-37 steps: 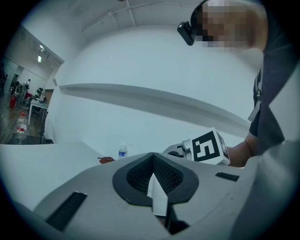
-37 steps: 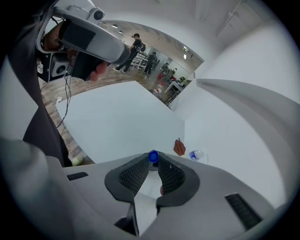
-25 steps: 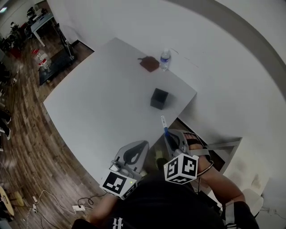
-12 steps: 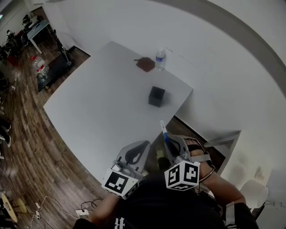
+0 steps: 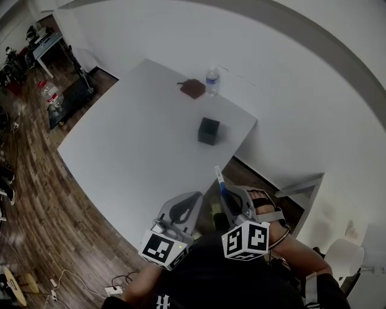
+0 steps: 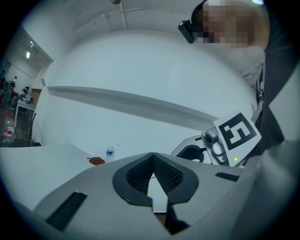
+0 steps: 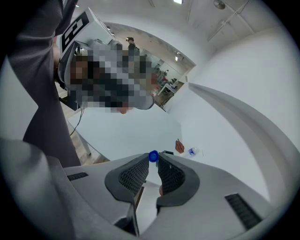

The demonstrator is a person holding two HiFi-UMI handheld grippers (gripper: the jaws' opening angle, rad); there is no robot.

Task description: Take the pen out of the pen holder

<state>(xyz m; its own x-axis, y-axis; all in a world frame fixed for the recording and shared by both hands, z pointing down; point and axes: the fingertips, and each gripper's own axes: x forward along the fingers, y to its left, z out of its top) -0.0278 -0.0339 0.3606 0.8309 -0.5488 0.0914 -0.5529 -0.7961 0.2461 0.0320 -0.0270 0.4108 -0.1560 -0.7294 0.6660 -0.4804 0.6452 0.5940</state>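
The right tongs (image 7: 153,161) clamp the pen (image 5: 221,178) well clear of the pen holder (image 5: 208,130), the left tongs (image 6: 153,157) are closed and empty, and removal appears complete, pending set-down on the table (image 5: 132,139).

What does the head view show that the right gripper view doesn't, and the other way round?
Only the head view: the pen along its white length, sticking out of the right gripper, and that gripper's marker cube. Only the right gripper view: the pen's blue end head-on, pinched between the shut jaws, and a ceiling light. Both: the white table, the water bottle and the brown object beside it.
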